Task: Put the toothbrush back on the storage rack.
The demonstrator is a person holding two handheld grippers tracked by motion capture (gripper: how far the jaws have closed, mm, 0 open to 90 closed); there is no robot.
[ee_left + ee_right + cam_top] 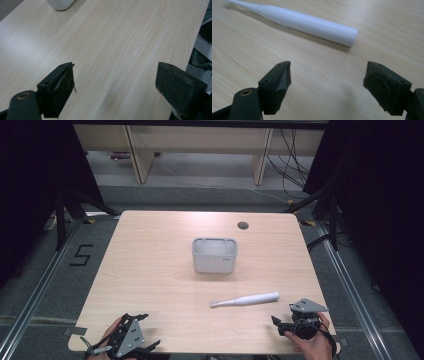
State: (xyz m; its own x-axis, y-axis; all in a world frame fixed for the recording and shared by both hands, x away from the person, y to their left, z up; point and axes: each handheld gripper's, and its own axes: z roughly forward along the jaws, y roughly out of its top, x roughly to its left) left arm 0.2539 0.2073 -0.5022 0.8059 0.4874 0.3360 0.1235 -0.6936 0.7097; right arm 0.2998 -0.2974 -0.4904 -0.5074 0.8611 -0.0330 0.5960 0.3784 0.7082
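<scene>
While both hands rest at the near edge, the tabletop [150,270] carries a grey-white holder [214,255] at about its middle, which serves as the landmark. This holder stands upright, with its rim divided into a wide compartment and smaller ones at the ends; whether anything lies inside cannot be told from the high view. Nearer the person than the holder and slightly to its right, a white electric toothbrush [246,300] lies flat on the wood, well apart from it, head pointing left. Right of the holder, at the near edge, the right claw [325,82] has its jaws spread, gripping nothing, just short of the toothbrush handle. Left of the holder, also at the near edge, the left claw [115,82] is likewise spread over bare wood.
</scene>
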